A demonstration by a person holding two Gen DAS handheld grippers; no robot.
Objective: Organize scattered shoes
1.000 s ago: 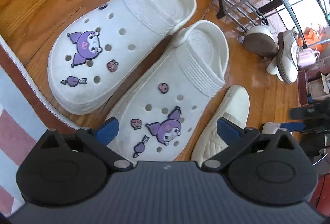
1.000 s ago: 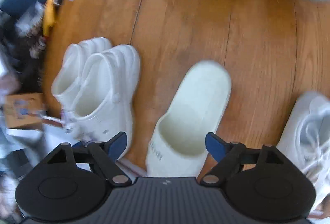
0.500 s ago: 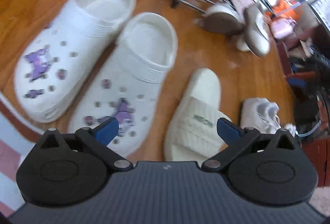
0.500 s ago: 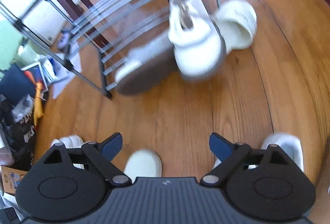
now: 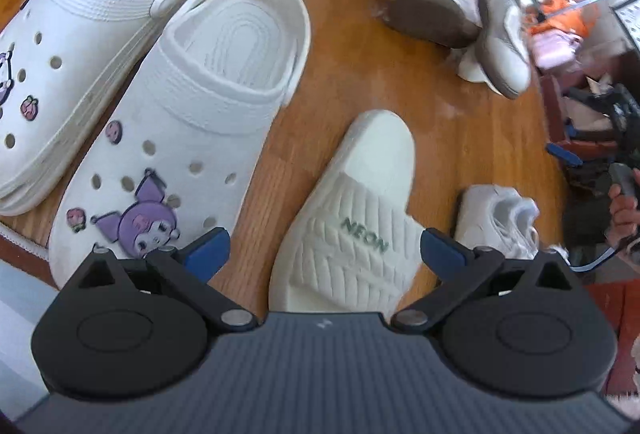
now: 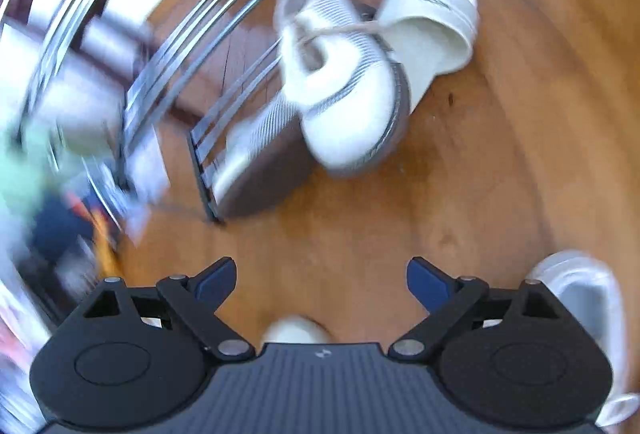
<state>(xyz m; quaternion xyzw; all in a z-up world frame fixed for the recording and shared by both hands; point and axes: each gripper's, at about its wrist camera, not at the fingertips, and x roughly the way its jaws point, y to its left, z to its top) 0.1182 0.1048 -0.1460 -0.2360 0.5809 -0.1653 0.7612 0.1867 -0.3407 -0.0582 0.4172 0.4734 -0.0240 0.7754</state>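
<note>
Left tool point(image 5: 324, 248) wide, empty; right tool point(image 6: 320, 278) wide, empty.

A wooden plank floor point(image 5: 448, 138) in a warm orange-brown fills most of both views. At the lower left of the left wrist view lies the edge of a rug point(image 5: 18, 270), pale blue with a white corded border. Along the right edge of that view sits blurred clutter: something orange point(image 5: 560, 22), a pink item point(image 5: 556, 50) below it, and dark objects point(image 5: 608, 122) lower down. A thin blue cable point(image 5: 592, 264) curls at the lower right. In the right wrist view, the left side is a heavy blur of pale green point(image 6: 24, 170), dark blue point(image 6: 56, 230) and orange point(image 6: 102, 246) patches, too smeared to identify.
</note>
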